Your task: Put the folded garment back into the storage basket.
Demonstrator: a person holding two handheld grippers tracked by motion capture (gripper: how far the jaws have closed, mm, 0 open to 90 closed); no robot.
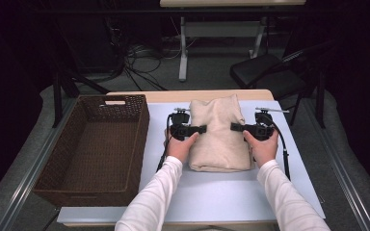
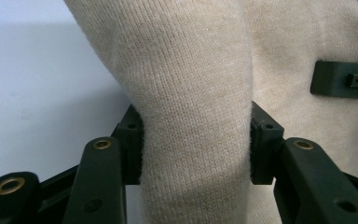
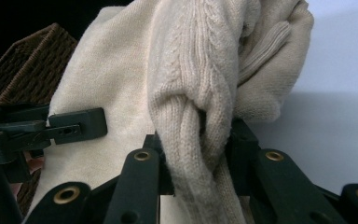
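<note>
A folded cream knit sweater lies on the pale blue table top, right of a brown wicker basket. My left gripper is at the sweater's left edge, shut on a thick fold of the sweater. At the right edge, my right gripper is shut on a bunched cable-knit fold of the sweater. The left gripper view shows the other gripper's jaw against the cloth; the right gripper view shows the left one and the basket.
The wicker basket, with nothing inside, takes up the table's left side. Bare table top lies in front of the sweater and to its right. A black chair and a table leg stand on the floor beyond.
</note>
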